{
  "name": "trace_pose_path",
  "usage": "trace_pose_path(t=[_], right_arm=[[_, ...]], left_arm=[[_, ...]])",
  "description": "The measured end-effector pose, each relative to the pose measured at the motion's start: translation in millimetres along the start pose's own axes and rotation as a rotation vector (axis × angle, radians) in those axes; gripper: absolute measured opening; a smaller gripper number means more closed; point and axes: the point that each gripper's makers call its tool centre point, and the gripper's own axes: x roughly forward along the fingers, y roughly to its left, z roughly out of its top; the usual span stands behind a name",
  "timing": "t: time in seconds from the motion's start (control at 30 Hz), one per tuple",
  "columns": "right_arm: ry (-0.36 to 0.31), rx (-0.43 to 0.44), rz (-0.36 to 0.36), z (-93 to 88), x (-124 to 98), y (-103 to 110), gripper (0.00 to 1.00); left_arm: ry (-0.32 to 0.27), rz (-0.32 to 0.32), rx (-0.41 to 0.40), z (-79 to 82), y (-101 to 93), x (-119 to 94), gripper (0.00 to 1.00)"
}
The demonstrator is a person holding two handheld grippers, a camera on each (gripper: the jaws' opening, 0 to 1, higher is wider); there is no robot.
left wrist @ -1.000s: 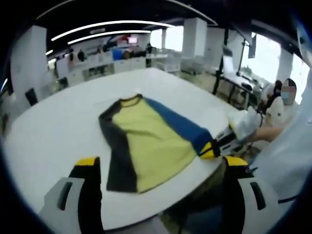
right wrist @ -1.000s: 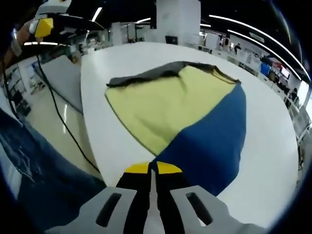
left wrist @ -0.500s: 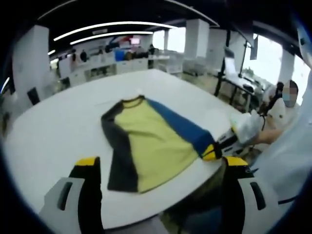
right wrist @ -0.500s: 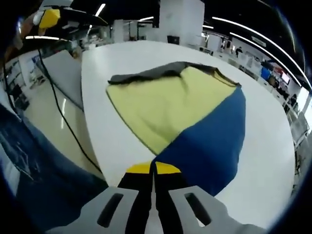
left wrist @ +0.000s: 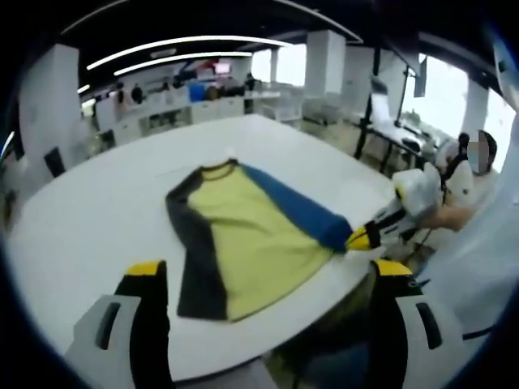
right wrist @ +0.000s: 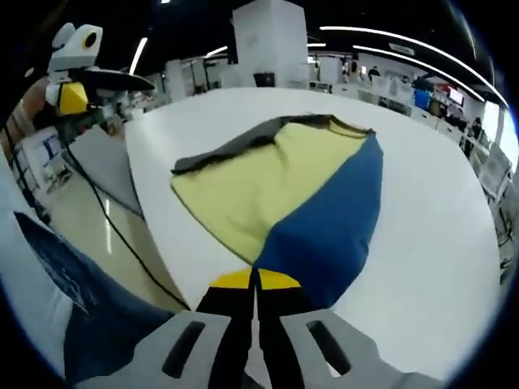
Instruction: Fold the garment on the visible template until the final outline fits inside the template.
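Garment [left wrist: 243,235] first: a short-sleeved shirt with a yellow body, a dark grey side and a blue side, lying mostly flat on the white table [left wrist: 97,211], its collar pointing away from the person in the left gripper view and its hem close to the near table edge. No marked template outline can be made out on the tabletop from either view, so whether the shirt sits inside one cannot be judged.

The right gripper [right wrist: 255,279] has its yellow-tipped jaws pressed together on the blue corner of the shirt, where blue meets yellow at the hem; in the left gripper view that same gripper comes in from the right at the table edge [left wrist: 361,237], pinching the fabric's tip. The left gripper [left wrist: 268,271] hangs above the near edge of the table with its jaws spread wide and nothing between them, well apart from the grey side of the shirt.

The step in hand looks like the very start of the first fold: one corner is gripped, the cloth otherwise unfolded. The next move likely calls for the left gripper to take a matching corner or pin the grey side, so the blue side can be lifted and carried across the yellow panel without dragging the whole shirt toward the edge
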Motion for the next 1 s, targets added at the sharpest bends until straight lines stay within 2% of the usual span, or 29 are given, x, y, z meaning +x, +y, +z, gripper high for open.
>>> trace_pose_path(t=[0.1,0.27,0.53,1.0], right_arm=[[-0.05,0.069,-0.006,7.7,-7,-10,0.01],[-0.02,0.012,-0.079,4.1,-16,-35,0.01],[-0.008,-0.002,-0.162,0.2,-32,-73,0.01],[0.063,-0.081,-0.236,-8.7,-48,-134,0.01]], left_arm=[[0.003,0.004,-0.001,-0.9,-0.2,0,1.0],[0.003,0.005,-0.003,-1.6,-2.1,1,0.99],[-0.001,0.001,-0.013,-2.3,-6.4,2,1.0],[0.005,0.039,-0.033,-3.7,-6.6,8,0.99]])
